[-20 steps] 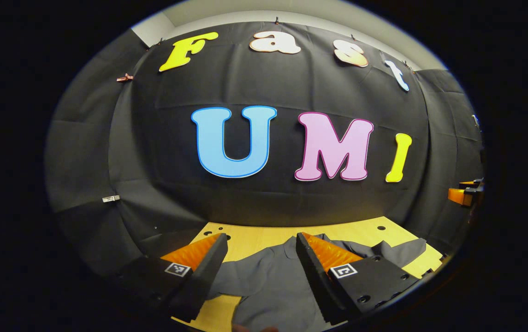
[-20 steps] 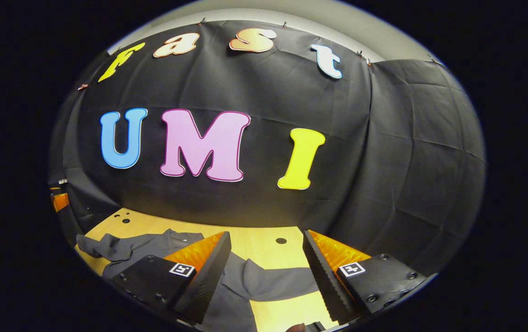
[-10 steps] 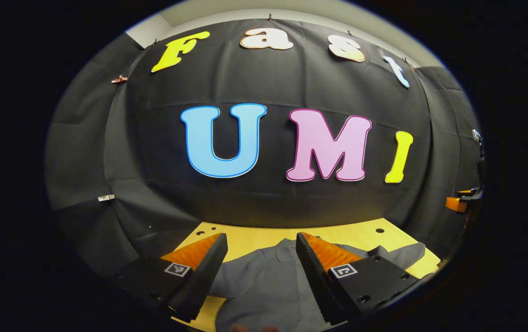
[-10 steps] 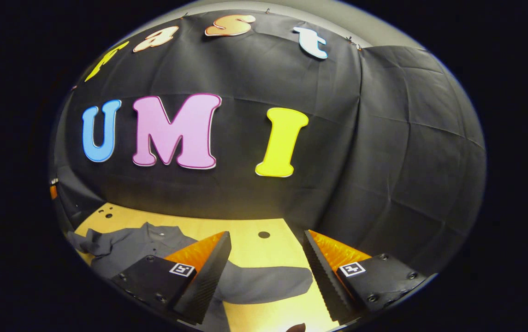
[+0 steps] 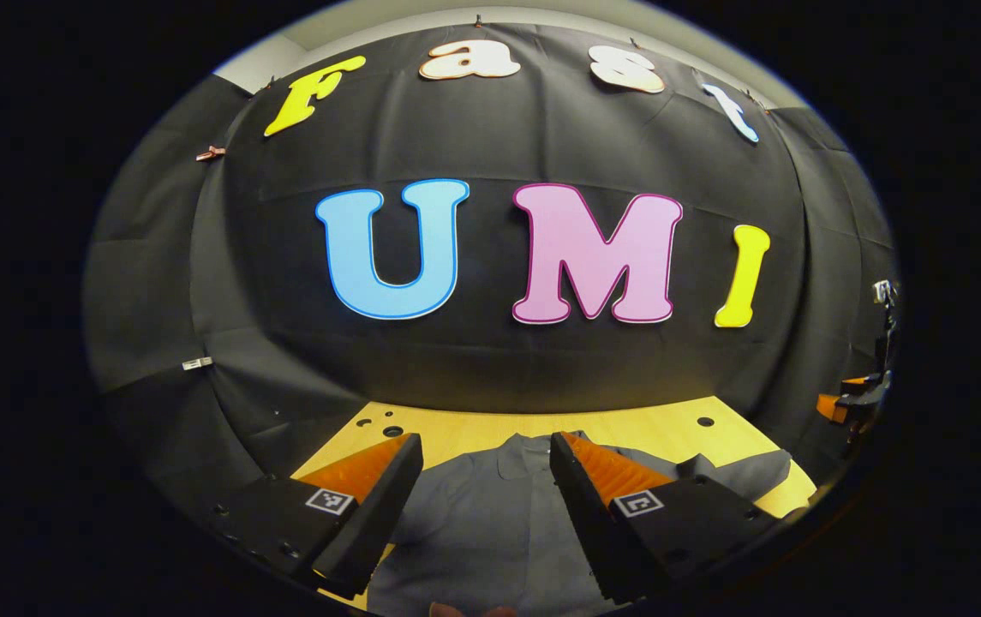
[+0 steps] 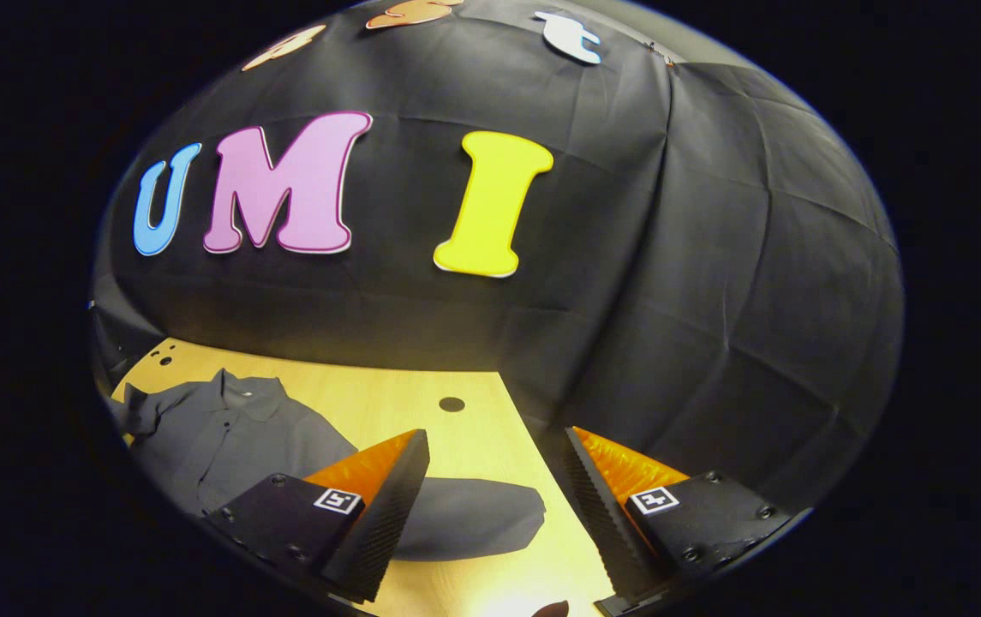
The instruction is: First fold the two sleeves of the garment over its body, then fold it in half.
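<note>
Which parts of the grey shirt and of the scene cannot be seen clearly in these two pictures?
- Shirt hem: left gripper view, cut off by the bottom edge.
- Shirt's near sleeve: right gripper view, its shoulder end is behind one of the fingers.
- Other gripper: left gripper view, tiny at the edge, so open or shut is unclear there.

Grey collared garment point(image 6: 224, 433) — spread flat, 1 sleeve point(image 6: 469, 518) stretched sideways
</note>
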Demonstrator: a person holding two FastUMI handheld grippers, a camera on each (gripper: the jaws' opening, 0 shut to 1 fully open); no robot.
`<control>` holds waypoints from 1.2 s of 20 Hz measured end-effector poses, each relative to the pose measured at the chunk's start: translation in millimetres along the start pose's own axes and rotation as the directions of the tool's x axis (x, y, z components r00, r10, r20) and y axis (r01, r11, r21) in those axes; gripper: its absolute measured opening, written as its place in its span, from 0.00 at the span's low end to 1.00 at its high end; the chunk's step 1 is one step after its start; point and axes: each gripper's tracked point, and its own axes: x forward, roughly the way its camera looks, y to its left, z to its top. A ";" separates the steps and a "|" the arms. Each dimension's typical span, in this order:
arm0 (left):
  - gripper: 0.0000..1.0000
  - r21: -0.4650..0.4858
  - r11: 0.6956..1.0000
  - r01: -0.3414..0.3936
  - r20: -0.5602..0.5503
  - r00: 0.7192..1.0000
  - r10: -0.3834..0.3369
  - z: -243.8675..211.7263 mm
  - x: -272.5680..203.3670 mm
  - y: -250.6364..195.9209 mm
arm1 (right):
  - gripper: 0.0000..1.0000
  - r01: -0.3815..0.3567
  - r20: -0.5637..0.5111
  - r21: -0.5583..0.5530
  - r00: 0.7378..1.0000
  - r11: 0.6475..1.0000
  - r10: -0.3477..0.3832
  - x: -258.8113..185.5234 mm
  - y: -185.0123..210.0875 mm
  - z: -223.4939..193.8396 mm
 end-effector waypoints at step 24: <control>0.96 0.052 0.990 -0.133 -0.098 0.986 0.138 -22.5 -9.4 -20.0 | 0.98 -0.028 -0.350 0.111 0.934 0.993 0.065 127.7 -41.4 -197.5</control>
